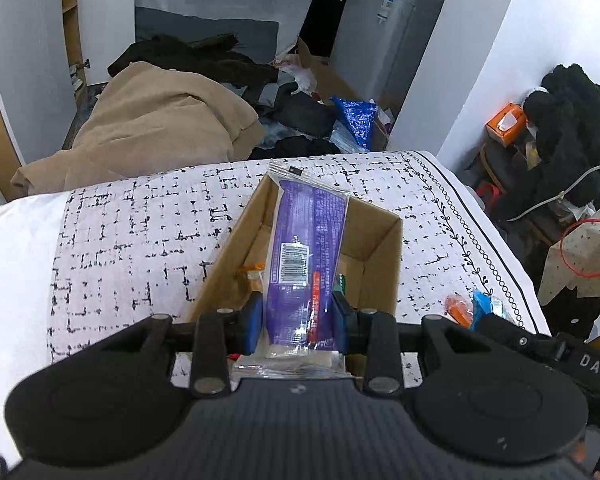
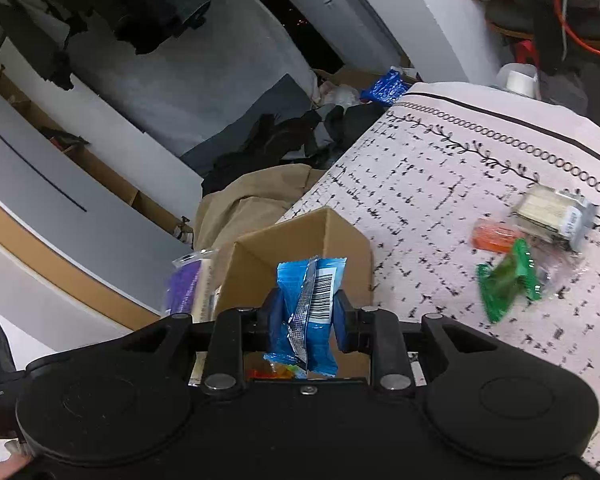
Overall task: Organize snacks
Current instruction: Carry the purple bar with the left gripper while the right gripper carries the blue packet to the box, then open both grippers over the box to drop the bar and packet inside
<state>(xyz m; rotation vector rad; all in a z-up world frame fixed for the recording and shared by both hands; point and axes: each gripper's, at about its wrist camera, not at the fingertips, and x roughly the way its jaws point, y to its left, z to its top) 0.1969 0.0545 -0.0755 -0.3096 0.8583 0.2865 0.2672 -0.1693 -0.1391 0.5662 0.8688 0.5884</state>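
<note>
While we hold both tongs above the cardboard box [image 1: 384, 240], left gripper [image 1: 298, 322] clamps the purple packet [image 1: 300, 248], right gripper [image 2: 306, 314] clamps the blue packet [image 2: 312, 304].

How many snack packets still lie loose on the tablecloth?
3: a green packet, an orange packet and a pale packet, clustered together right of the box. Others may be hidden.

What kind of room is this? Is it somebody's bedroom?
Probably yes, a lived-in bedroom or small flat. A patterned bedspread covers what looks like a bed, clothes and a tan blanket lie heaped on the floor, and a small fridge stands at the back.
</note>
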